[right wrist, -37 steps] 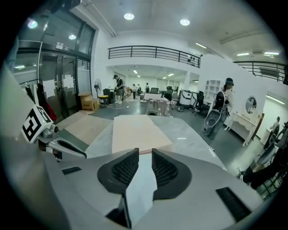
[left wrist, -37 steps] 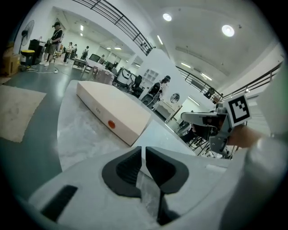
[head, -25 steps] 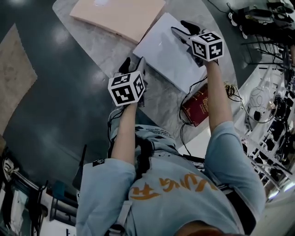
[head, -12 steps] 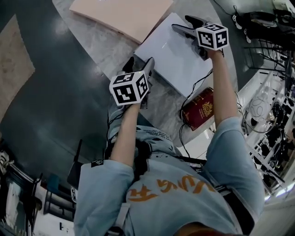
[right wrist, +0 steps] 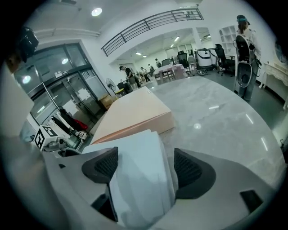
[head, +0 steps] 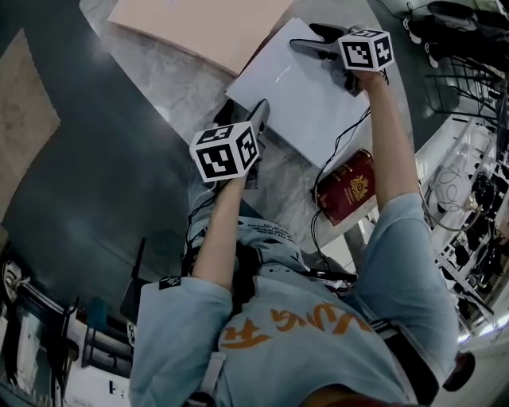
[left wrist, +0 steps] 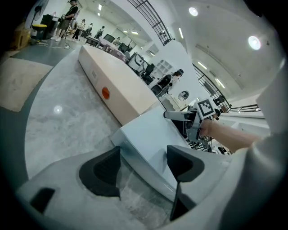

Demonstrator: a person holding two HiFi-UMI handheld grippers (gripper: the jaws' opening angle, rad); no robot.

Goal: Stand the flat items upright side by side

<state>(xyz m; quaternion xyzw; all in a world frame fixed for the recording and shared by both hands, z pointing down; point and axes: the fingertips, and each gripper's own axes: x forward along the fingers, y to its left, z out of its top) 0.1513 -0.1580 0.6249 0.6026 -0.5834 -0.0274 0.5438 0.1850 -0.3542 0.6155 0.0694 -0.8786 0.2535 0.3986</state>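
A white flat box (head: 298,87) lies on the marble table (head: 159,79), with a larger peach flat box (head: 199,24) lying just beyond it. My left gripper (head: 242,115) straddles the white box's near left corner (left wrist: 148,139). Its jaws are opening, and the pads stand clear of the box. My right gripper (head: 314,40) straddles the far right edge of the white box (right wrist: 139,179); its jaws are opening too, with a little room on each side. The peach box (right wrist: 130,117) shows behind it. From the left gripper view, the right gripper (left wrist: 180,115) is visible across the white box.
A dark red book (head: 350,187) lies by the table's near right edge with a black cable (head: 334,159) looped beside it. Wire racks (head: 469,71) stand to the right. Dark floor (head: 64,207) lies left of the table. People stand far off (left wrist: 72,13).
Both grippers' jaws have widened around the white box's edges. The right gripper has shifted slightly farther away. The white box stays in about the same place.
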